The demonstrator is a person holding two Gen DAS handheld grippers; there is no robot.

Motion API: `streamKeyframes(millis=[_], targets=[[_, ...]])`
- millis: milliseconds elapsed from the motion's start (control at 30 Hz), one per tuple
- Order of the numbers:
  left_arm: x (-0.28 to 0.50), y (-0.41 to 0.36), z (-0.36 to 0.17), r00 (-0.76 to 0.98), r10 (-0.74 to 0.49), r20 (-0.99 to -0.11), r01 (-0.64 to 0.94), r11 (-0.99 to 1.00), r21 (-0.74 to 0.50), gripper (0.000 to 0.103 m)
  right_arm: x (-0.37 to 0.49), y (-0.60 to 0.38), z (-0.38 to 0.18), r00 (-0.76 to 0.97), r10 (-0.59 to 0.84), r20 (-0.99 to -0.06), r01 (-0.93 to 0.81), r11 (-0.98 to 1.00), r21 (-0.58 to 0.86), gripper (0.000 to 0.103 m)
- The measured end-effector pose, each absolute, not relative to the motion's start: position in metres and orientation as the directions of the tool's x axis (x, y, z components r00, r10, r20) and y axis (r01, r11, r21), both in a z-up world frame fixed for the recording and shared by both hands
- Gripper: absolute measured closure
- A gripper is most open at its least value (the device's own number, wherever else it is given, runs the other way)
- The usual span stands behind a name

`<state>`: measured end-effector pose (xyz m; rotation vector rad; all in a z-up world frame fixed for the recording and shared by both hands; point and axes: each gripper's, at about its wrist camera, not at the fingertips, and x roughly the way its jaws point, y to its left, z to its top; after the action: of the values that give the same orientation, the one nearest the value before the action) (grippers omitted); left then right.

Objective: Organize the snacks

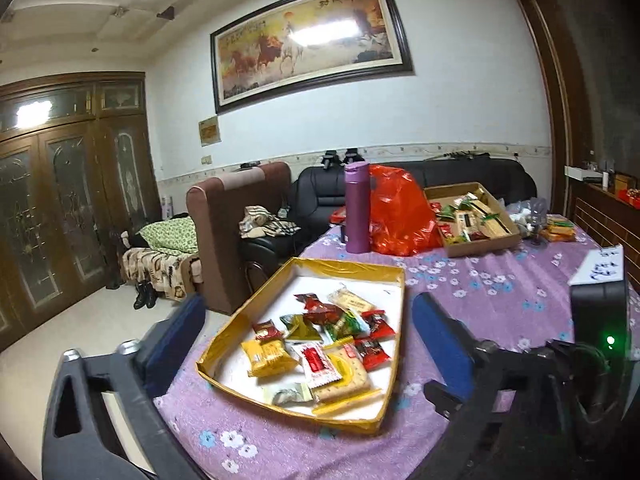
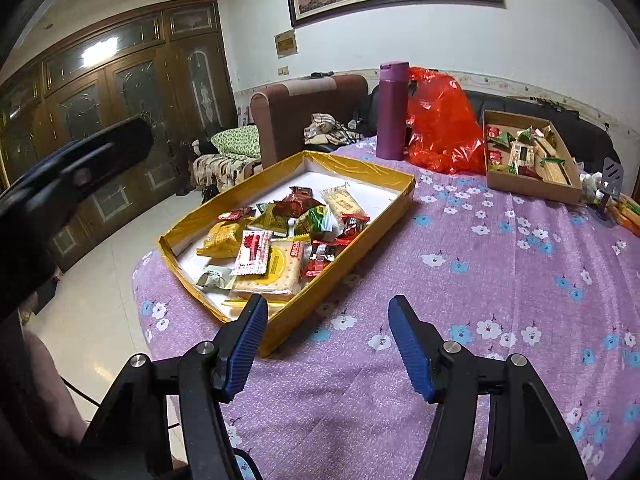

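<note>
Snacks (image 1: 320, 344) heaped loose in the yellow tray (image 1: 240, 320), both grippers empty above the table.
Left gripper (image 1: 308, 332) and right gripper (image 2: 328, 344) hang wide open, holding nothing; overlapping slick wrappers could make a pinch lift two packets or slip, and the tray, overhanging the table edge (image 2: 138, 280), might get nudged off.

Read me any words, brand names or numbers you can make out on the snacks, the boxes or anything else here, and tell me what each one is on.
No text reads clearly enough to quote.
Snack wrappers in the yellow tray: print too small and blurred.
Cracker pack: red lettering, unreadable.
Brown cardboard box snacks: too small.
Horse painting: calligraphy, blurred.
White card at the table's right edge: handwriting, illegible.
</note>
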<state>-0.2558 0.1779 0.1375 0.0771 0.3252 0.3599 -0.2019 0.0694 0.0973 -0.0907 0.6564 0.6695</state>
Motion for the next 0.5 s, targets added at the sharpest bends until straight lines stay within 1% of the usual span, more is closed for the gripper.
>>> streamKeyframes(millis=[33,133,200,267,300,367,500], targets=[[-0.255,0.178,0.135,0.881,0.349,-0.318,-0.325,0.937,0.129,0.000,-0.203,0.068,0.098,0.594,0.549,-0.588,-0.603,0.788,0.127,0.038],[-0.249,0.180,0.126,0.880,0.264,-0.395,-0.257,0.964,0.071,0.000,-0.207,0.064,0.101,0.605,0.548,-0.577,-0.600,0.791,0.122,0.038],[-0.245,0.184,0.125,0.885,0.176,-0.431,-0.200,0.980,-0.009,0.000,-0.209,0.058,0.101,0.615,0.541,-0.574,-0.592,0.797,0.116,0.038],[-0.247,0.187,0.127,0.901,0.118,-0.417,-0.162,0.984,-0.071,0.000,-0.209,0.051,0.101,0.623,0.532,-0.574,-0.581,0.806,0.117,0.038],[-0.249,0.187,0.128,0.909,0.112,-0.401,-0.157,0.984,-0.081,0.000,-0.209,0.048,0.101,0.626,0.528,-0.574,-0.574,0.810,0.119,0.038],[-0.249,0.184,0.131,0.919,0.130,-0.371,-0.168,0.983,-0.072,0.000,-0.207,0.041,0.100,0.629,0.523,-0.575,-0.564,0.816,0.126,0.038],[-0.244,0.173,0.134,0.915,0.151,-0.374,-0.175,0.984,-0.032,0.000,-0.204,0.027,0.100,0.638,0.515,-0.572,-0.545,0.827,0.137,0.038]])
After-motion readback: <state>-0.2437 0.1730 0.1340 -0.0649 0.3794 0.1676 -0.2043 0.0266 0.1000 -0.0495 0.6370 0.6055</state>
